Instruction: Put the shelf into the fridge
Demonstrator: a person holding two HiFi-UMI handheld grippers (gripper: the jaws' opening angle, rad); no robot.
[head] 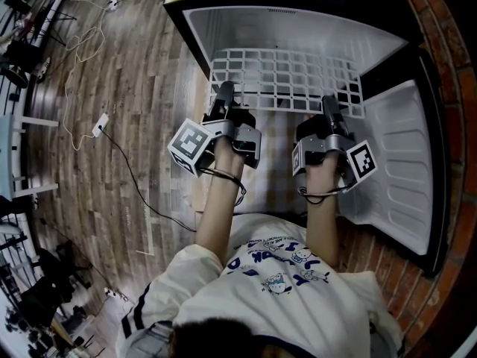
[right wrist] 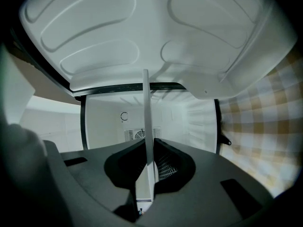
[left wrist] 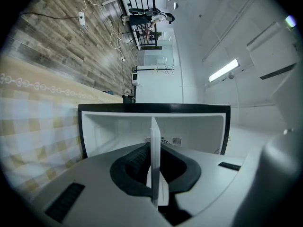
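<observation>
- Head view: left gripper (head: pixel 223 94) and right gripper (head: pixel 330 107) hold the wire shelf (head: pixel 287 77) at the fridge (head: pixel 223 28) opening. It appears partly inserted; seating remains.
- Left gripper view: jaws clamp the shelf edge.
- Right gripper view: jaws likewise clamp the shelf.

The head view looks steeply down with the open fridge (head: pixel 298 28) at 12 o'clock, while both gripper views sit close, facing along their jaws into that same fridge

The wood-plank floor (head: pixel 134 88) carries the open fridge (head: pixel 298 28), a checked mat (left wrist: pixel 38 126) and a white power strip (head: pixel 100 124).
</observation>
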